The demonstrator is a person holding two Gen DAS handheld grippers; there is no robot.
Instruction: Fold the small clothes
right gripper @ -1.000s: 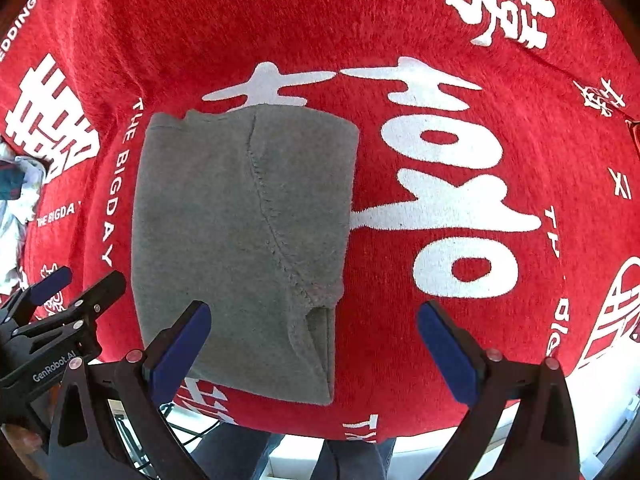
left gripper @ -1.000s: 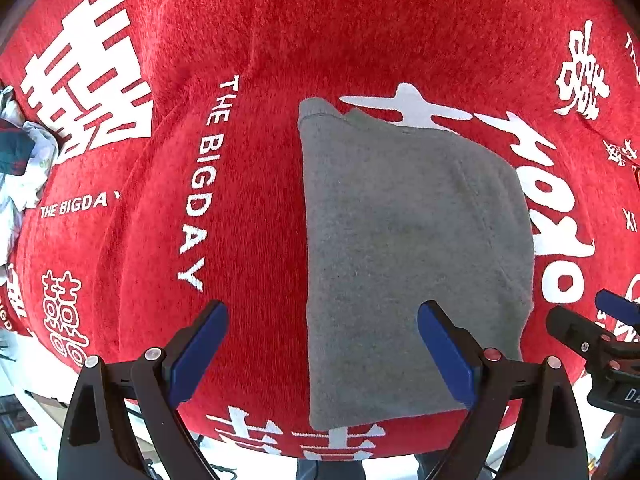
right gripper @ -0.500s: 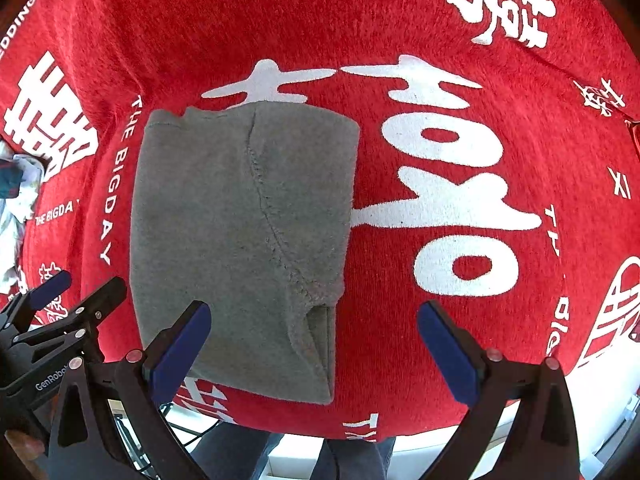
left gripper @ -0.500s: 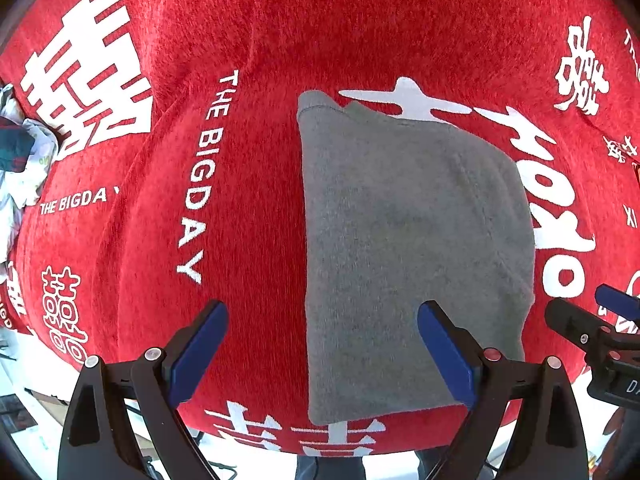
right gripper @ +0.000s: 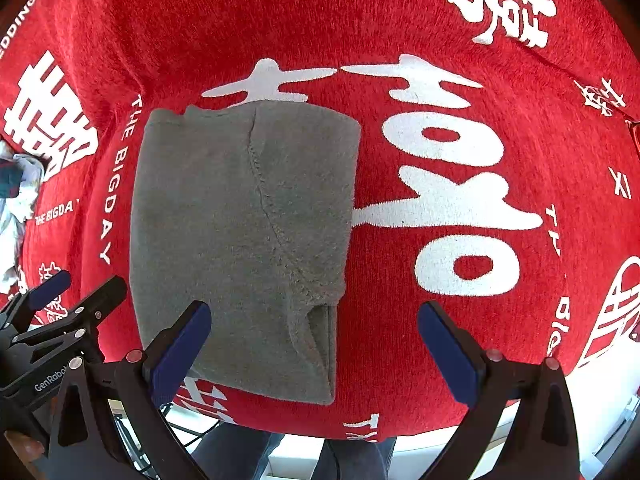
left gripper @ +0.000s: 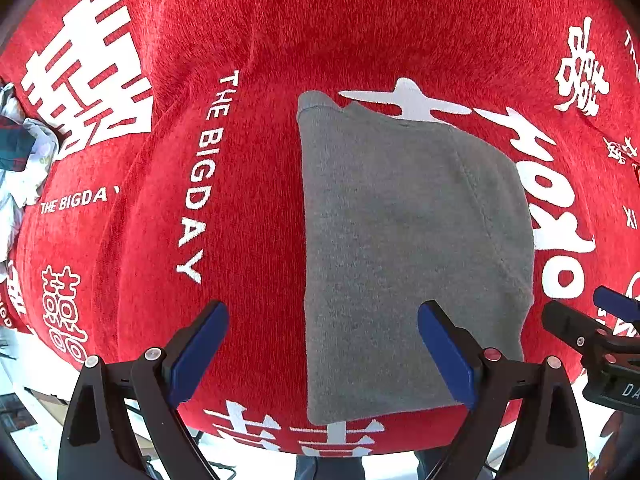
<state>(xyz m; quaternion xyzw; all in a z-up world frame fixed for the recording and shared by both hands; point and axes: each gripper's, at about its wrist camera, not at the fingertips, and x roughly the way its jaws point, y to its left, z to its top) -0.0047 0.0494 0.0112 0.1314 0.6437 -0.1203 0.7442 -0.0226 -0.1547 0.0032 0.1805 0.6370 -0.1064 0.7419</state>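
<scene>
Lying flat on a red cloth (left gripper: pixel 260 40) printed with large white characters and the words "THE BIGDAY" is a small grey garment (left gripper: pixel 400 248), folded into a neat upright rectangle with a stitched seam curving down its right half. The cloth covers a worktop whose near edge shows at the bottom of both views. In the left wrist view, the left tool (left gripper: pixel 322 350) hovers above the cloth with its two blue-padded fingers spread wide apart and nothing between them; its right finger (left gripper: pixel 444 354) sits over the garment's lower right part, its left finger over bare red cloth. In the right wrist view, the right tool (right gripper: pixel 314 350) is likewise spread wide and empty, its left finger (right gripper: pixel 180 350) over the garment's lower left edge and its right finger over the red cloth well to the garment's right. Each tool appears at the edge of the other's view. A crumpled heap of white and dark cloth (left gripper: pixel 20 160) lies at the far left edge. Legs in dark trousers (right gripper: pixel 240 456) stand below the worktop edge.
</scene>
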